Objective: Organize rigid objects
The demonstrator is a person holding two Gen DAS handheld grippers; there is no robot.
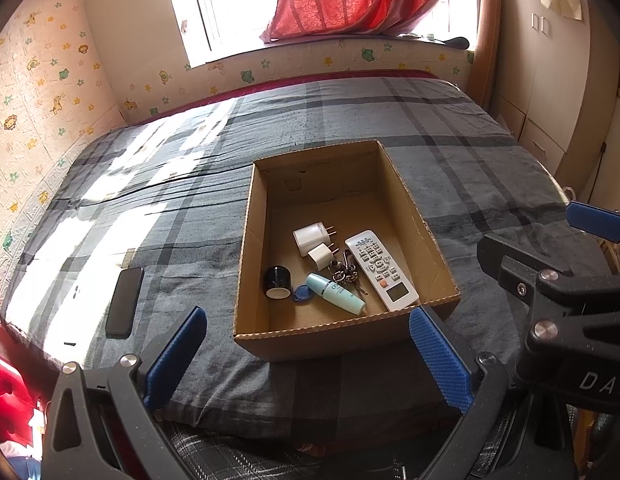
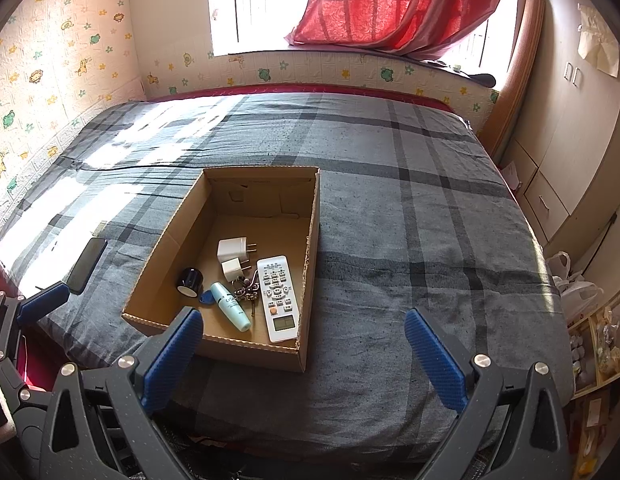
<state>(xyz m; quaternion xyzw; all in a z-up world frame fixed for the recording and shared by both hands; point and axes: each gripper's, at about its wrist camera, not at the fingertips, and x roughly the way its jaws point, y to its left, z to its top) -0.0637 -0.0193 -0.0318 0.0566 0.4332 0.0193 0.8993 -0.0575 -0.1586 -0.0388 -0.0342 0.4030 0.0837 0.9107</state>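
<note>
there, open tongs (image 1: 306, 354) (image 2: 304, 354) before the filled cardboard box (image 1: 338, 338)

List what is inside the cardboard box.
Inside the cardboard box: two white chargers, a remote, black cup, teal tube, blue tag and keys, partly hidden under the tube.

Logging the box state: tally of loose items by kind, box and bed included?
White plug adapters: 2
Remote control: 1
Teal tube: 1
Black jar: 1
Key bunch with blue fob: 1
Phone, outside the box on the bed: 1
Total: 7, with 6 inside the cardboard box.
</note>
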